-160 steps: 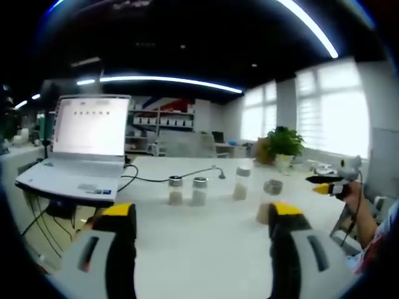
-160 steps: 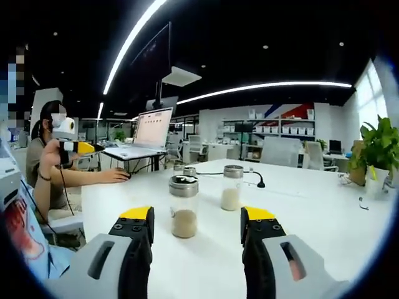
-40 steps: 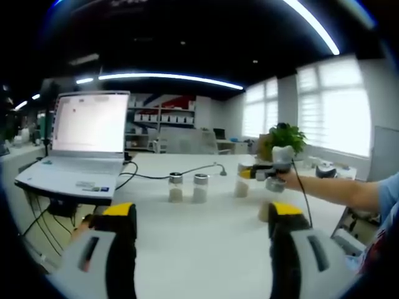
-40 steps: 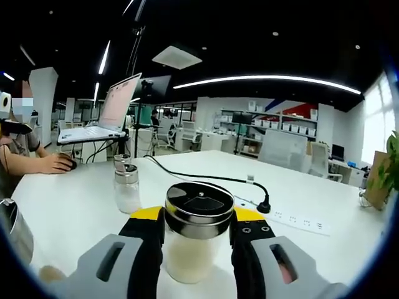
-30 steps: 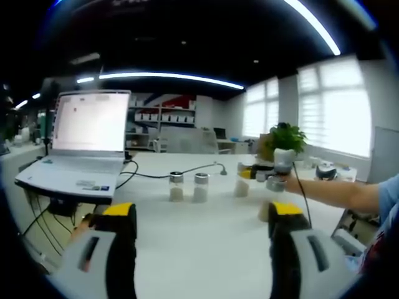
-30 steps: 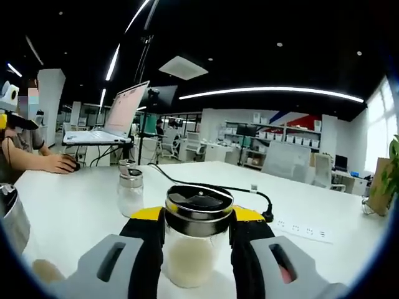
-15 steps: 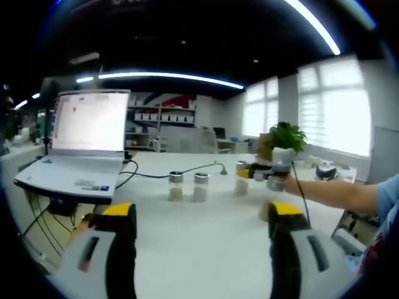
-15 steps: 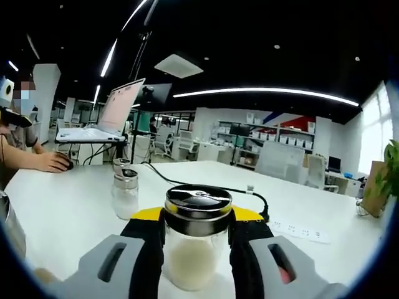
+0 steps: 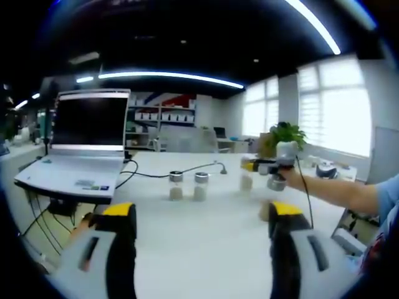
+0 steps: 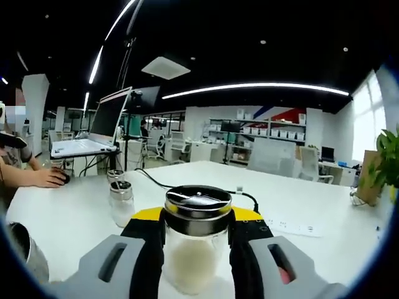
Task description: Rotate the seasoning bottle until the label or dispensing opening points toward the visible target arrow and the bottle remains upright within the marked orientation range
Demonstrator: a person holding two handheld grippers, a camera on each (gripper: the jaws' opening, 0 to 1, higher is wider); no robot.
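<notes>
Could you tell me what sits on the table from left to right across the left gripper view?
Laptop → first small seasoning jar → second small seasoning jar → seasoning bottle held in the right gripper → potted plant.

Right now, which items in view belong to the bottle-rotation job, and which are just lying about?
Job:
- seasoning bottle, upright between the jaws
- right hand-held gripper, shut on it

Lying about:
- two small shakers
- laptop
- black cable
- power strip
- potted plant
- left hand-held gripper, open
</notes>
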